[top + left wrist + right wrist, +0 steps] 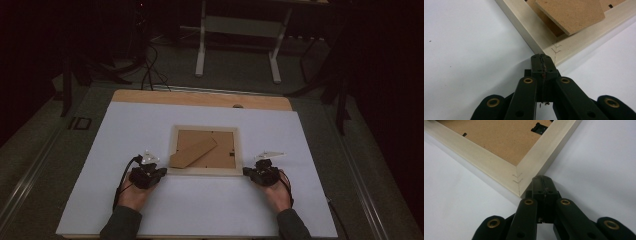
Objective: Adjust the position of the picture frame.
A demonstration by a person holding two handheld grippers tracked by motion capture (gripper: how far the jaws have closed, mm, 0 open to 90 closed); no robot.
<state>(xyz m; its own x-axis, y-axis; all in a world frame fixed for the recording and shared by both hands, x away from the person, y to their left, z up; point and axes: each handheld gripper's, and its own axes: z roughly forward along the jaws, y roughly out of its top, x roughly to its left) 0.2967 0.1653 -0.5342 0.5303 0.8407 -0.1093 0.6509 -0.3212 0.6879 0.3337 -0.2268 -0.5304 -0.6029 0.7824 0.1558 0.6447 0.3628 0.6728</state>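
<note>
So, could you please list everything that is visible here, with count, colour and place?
picture frame: one, pale wood, face down at the middle of the white sheet
backing board: one, brown, inside the frame
stand flap: one, brown, lying slantwise on the backing
white sheet: one, covering the table
table: one, light wood, edge showing at the far side
metal stand: one, grey-white, on the floor beyond
left tongs: one, black, shut, at the frame's near left corner
right tongs: one, black, shut, at the near right corner
hands: two, holding the tongs
</note>
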